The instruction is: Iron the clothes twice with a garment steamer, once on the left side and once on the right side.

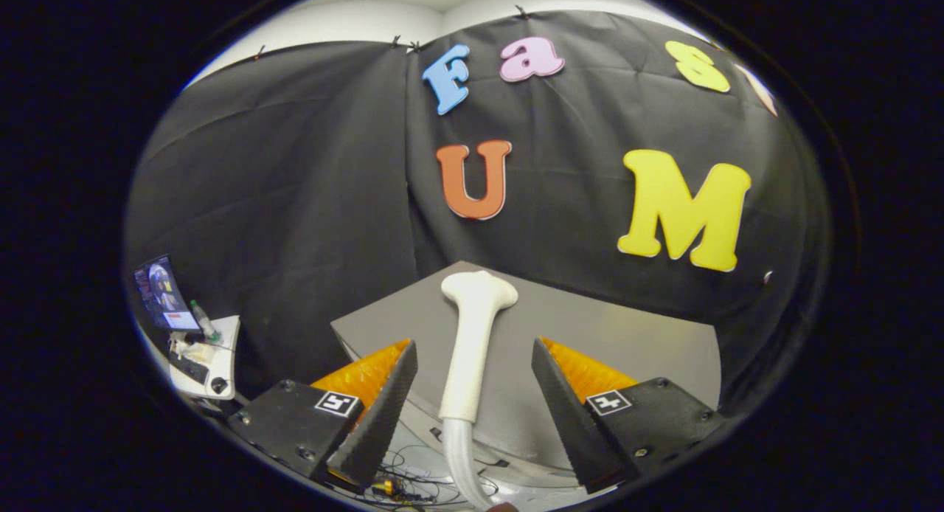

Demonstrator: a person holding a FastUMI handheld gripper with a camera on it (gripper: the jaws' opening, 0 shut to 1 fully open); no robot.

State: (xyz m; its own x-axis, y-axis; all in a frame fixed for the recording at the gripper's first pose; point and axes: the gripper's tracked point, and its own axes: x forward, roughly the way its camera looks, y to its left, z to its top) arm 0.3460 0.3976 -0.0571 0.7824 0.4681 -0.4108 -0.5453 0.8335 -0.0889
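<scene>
Gripper [472, 416] fingers stand wide apart at the bottom centre of the frame and press on nothing. Between them, touching neither, a white steamer head [472, 335] stands upright, its broad top just above the fingertips and its ribbed hose [461, 460] running down toward the bottom edge. Behind it lies a grey bench [627, 335] against the black cloth wall. At lower left a small white table [221, 357] carries a screen [164, 294] and a bottle [200, 319]. Cables [402, 482] lie below the left finger.
</scene>
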